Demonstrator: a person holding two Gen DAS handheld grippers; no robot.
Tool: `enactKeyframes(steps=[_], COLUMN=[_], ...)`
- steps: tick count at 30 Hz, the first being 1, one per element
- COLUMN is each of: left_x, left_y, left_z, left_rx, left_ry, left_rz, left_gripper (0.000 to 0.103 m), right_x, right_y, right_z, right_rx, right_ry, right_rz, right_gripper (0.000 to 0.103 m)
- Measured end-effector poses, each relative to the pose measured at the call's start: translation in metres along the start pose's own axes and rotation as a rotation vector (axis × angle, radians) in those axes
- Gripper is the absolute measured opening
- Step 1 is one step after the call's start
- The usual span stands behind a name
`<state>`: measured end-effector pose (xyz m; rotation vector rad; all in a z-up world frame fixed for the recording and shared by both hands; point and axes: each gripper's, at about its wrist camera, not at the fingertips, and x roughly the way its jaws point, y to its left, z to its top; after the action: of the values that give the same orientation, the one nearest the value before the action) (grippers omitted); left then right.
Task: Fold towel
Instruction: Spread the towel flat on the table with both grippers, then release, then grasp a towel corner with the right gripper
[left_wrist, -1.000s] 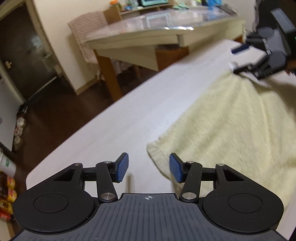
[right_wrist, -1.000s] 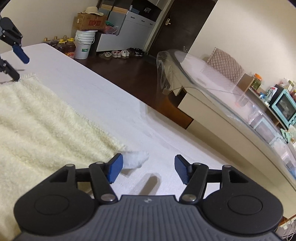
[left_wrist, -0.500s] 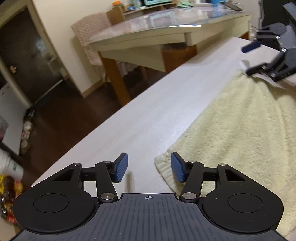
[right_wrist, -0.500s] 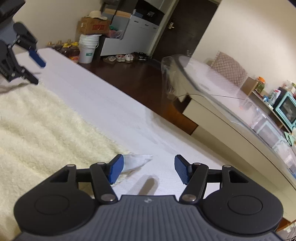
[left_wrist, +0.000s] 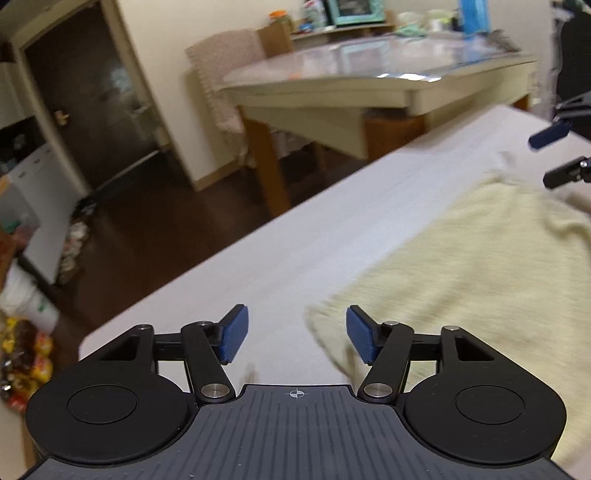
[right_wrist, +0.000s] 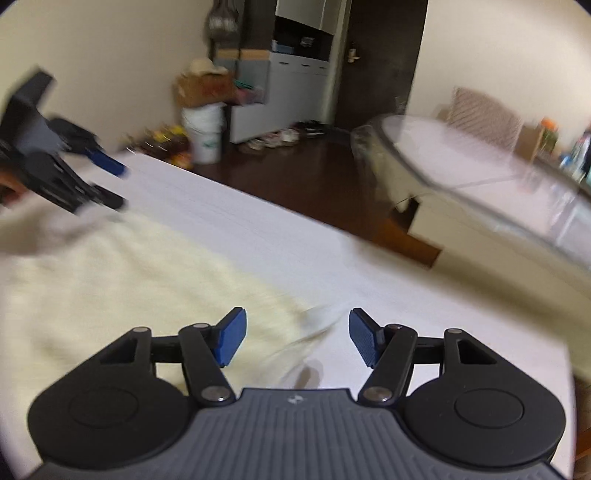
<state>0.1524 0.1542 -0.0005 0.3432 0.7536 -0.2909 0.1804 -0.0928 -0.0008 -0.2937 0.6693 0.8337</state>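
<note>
A pale yellow towel (left_wrist: 476, 266) lies spread flat on the white table (left_wrist: 295, 229). My left gripper (left_wrist: 297, 339) hovers over the towel's near corner with its jaws opening, and nothing is pressed between the blue pads. In the right wrist view the same towel (right_wrist: 122, 280) fills the left side, with its white corner tag (right_wrist: 317, 321) lying between the pads of my right gripper (right_wrist: 295, 341), which stands open above it. Each gripper also appears in the other's view: the right gripper (left_wrist: 557, 155) at the far corner, the left gripper (right_wrist: 107, 181) at the upper left.
The table's long edge (right_wrist: 280, 206) drops to a dark wood floor. Beyond it stand a glass-topped table (left_wrist: 369, 85) with a padded chair (left_wrist: 221, 85), a white bucket (right_wrist: 205, 134), boxes, shoes and a dark doorway (left_wrist: 85, 110).
Both grippers have lifted off the towel's corners and tilted up, so more of the room shows. The left jaws stand wider than before. The towel stays flat on the table.
</note>
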Motion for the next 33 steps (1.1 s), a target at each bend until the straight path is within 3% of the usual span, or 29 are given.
enactKeyframes(steps=[2,5,12,14,18,22,26,31,33], left_x=[-0.012,-0.035,-0.053,-0.052,-0.051,-0.047,-0.031,-0.011,-0.011], left_y=[-0.004,-0.015,-0.034,-0.034,-0.028,-0.018,-0.019,-0.024,-0.025], left_z=[-0.005,-0.017,-0.033,-0.032,-0.028,-0.02,-0.013,-0.008,-0.008], left_rx=[0.001,0.02,0.075,0.078,0.05,0.026,0.105,0.154,0.153], left_ry=[-0.005,-0.008,0.007,0.004,-0.017,-0.021,0.023,0.08,0.102], left_rz=[-0.078,-0.206,-0.307,-0.304,-0.25,-0.165,-0.095,-0.118,-0.181], left_gripper=[0.068,0.07,0.07,0.07,0.079,0.081,0.081,0.081,0.079], right_x=[-0.026,-0.052,-0.066,-0.063,-0.061,-0.069,-0.086,-0.093,-0.092], right_y=[0.006,0.02,0.04,0.039,0.036,0.052,0.07,0.074,0.075], right_z=[-0.015,-0.036,-0.073,-0.078,-0.082,-0.086,-0.09,-0.096,-0.098], right_rx=[0.034,0.01,-0.066,-0.068,-0.057,-0.138,-0.238,-0.229,-0.212], right_ry=[0.005,0.021,0.09,0.087,0.064,0.042,0.026,0.018,0.021], right_rz=[0.144,0.238,0.227,0.224,0.226,0.234,0.218,0.22,0.226], right_gripper=[0.06,0.056,0.052,0.047,0.01,0.007,0.007,0.007,0.007])
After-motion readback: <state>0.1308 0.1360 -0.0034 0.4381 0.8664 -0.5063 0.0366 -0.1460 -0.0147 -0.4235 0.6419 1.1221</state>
